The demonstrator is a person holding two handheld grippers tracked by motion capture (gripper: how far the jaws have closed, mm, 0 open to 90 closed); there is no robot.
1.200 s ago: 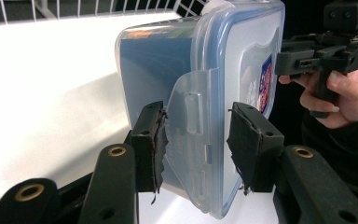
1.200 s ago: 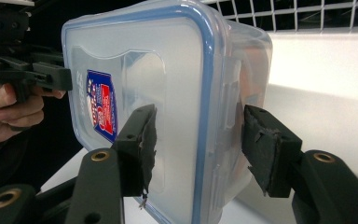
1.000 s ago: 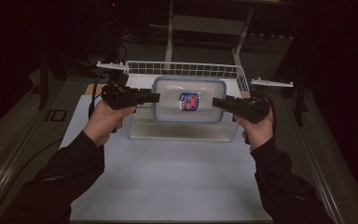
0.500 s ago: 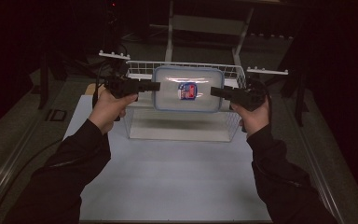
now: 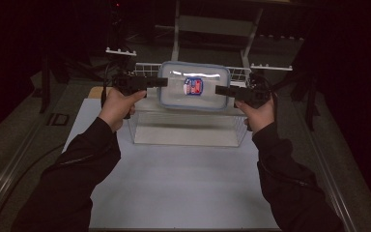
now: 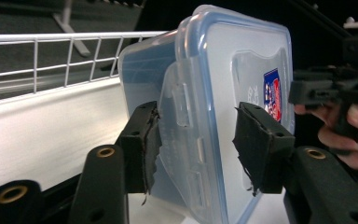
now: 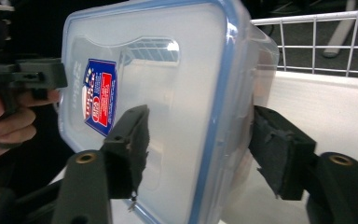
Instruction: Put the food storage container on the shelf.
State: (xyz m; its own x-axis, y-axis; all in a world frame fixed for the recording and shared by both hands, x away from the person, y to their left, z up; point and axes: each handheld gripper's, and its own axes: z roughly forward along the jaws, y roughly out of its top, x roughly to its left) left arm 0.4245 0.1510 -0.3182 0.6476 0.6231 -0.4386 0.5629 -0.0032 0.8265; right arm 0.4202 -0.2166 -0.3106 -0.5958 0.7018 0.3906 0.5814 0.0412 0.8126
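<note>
A clear plastic food container (image 5: 193, 87) with a blue-rimmed lid and a red and blue label stands on edge over the white wire basket (image 5: 145, 72), lid toward me. My left gripper (image 5: 163, 82) straddles its left end and my right gripper (image 5: 218, 90) its right end. In the left gripper view the pads (image 6: 144, 140) flank the container (image 6: 205, 93) at its clip. In the right gripper view the gripper (image 7: 198, 144) brackets the container (image 7: 168, 93) loosely. Both pairs of jaws have just been opening with the container between them. I cannot tell whether it rests on the basket.
The basket's wire rim (image 6: 51, 60) and pale side wall (image 7: 335, 107) lie just behind the container. A white mat (image 5: 174, 183) covers the table in front of the basket. A metal stand (image 5: 176, 29) rises in the dark behind.
Both hands have carried the container away from me toward the back of the basket and tipped it more upright. Both pairs of jaws stand wider than before.
</note>
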